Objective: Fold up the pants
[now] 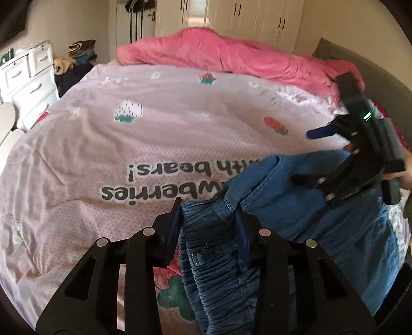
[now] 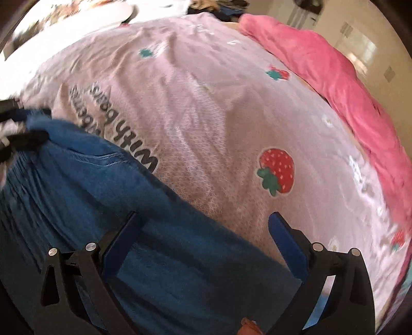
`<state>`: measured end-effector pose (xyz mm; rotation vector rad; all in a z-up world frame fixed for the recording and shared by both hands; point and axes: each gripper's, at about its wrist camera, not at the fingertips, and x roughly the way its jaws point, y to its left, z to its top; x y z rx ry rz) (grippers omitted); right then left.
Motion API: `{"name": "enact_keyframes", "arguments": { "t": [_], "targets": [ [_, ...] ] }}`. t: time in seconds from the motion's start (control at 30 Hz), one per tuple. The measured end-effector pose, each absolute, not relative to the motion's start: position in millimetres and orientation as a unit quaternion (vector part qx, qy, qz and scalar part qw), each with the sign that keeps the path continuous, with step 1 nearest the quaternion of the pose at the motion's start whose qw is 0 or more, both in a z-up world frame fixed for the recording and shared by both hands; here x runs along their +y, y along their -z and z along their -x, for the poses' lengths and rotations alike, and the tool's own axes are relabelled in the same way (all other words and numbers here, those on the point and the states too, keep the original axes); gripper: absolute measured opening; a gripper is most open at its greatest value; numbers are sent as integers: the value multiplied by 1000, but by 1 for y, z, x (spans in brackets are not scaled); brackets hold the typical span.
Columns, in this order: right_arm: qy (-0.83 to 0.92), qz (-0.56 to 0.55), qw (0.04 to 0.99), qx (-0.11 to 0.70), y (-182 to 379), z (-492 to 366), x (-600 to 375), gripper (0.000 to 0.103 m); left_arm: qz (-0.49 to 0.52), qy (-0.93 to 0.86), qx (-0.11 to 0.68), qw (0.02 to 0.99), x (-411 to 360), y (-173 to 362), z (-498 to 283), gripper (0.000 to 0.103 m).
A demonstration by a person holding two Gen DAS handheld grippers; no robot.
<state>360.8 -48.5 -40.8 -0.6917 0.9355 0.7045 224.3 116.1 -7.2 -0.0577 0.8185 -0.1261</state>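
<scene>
Blue denim pants (image 1: 296, 206) hang over a pink strawberry-print bedcover (image 1: 154, 134). My left gripper (image 1: 209, 219) is shut on the pants' gathered elastic waistband (image 1: 211, 247) and holds it up off the bed. My right gripper (image 2: 203, 232) is open with its jaws wide apart, just above the pants' fabric (image 2: 108, 195) and gripping nothing. It shows in the left wrist view (image 1: 309, 154) at the right, over the pants. In the right wrist view the left gripper (image 2: 33, 123) sits at the far left edge, closed on the waistband.
A pink blanket (image 1: 231, 54) is heaped along the far side of the bed. A white dresser (image 1: 28, 80) and a pile of clothes (image 1: 74, 59) stand at the left. White wardrobes (image 1: 257, 18) line the back wall.
</scene>
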Motion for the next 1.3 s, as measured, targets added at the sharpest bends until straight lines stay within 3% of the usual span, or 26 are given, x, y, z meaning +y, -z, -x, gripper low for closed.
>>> {"name": "enact_keyframes", "arguments": {
  "t": [0.1,0.27,0.3,0.37,0.47,0.93,1.3],
  "targets": [
    [-346,335,766,425,44,-357,-39,84,25,65,388,919,114,1,-219,29],
    [-370,314,756,440,51,-350,-34,45,23,63,393,917,113,4,-219,29],
    [-375,298,757,444,51,-348,-37,44,26,63,395,916,114,5,-219,29],
    [-381,274,763,444,49,-344,-44,28,28,62,396,916,116,5,-219,29],
    [-374,254,776,440,43,-333,-51,12,29,59,395,916,117,6,-216,29],
    [-372,121,833,391,-29,-246,-113,9,47,72,364,928,113,-17,-179,29],
    [-403,94,827,380,-30,-152,-129,9,71,83,347,932,110,-21,-103,29]
  ]
}}
